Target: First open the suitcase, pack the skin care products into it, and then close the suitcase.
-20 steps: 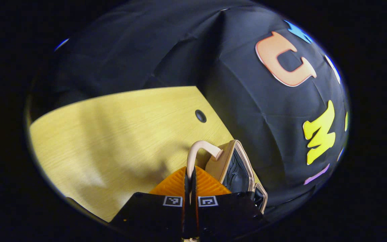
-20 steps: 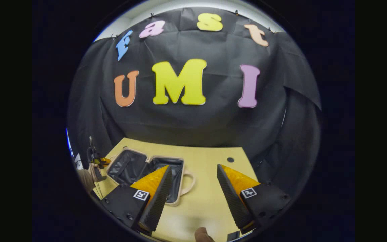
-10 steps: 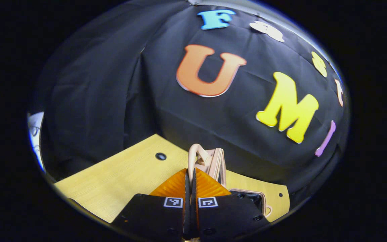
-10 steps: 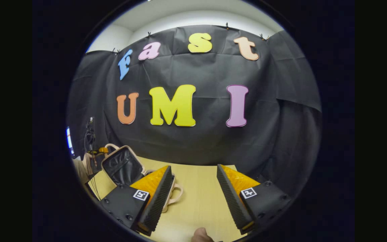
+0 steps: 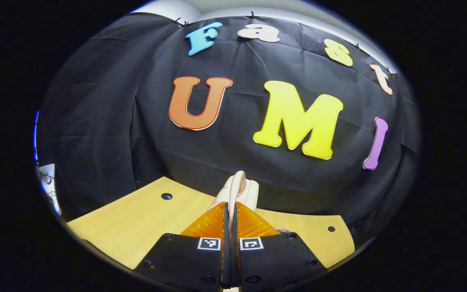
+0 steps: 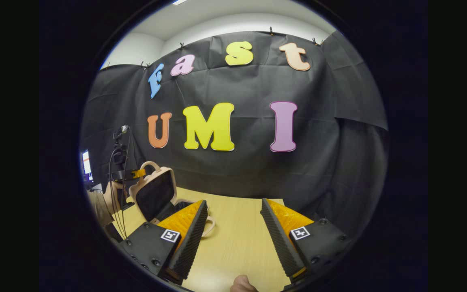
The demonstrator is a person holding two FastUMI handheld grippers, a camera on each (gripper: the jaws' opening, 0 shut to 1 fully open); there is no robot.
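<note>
The beige suitcase lies at the table's left in the right gripper view, its lid (image 6: 154, 192) tilted up steeply with the black lining facing me. My left gripper (image 5: 229, 207) is shut on the lid's beige handle (image 5: 237, 183), seen edge-on just past its fingertips. In the right gripper view the same gripper (image 6: 138, 173) grips that handle (image 6: 149, 164) at the lid's top, held by a hand (image 6: 108, 198). The suitcase's lower half (image 6: 176, 204) lies flat, its own handle (image 6: 210, 224) pointing toward the table's middle. My right gripper (image 6: 233, 201) hovers open over the table, nothing between its fingers.
The yellow wooden table (image 6: 237, 247) has small round holes (image 5: 166, 196) near its far corners. Black cloth hangs close behind the far edge. A screen (image 6: 86, 164) and cables (image 6: 118, 162) stand at the far left. A fingertip (image 6: 241, 288) shows at the bottom edge.
The left gripper, shut on the handle, has swung the lid up from lying flat to steeply raised. The right gripper has stayed open, its view tilting slightly upward.
</note>
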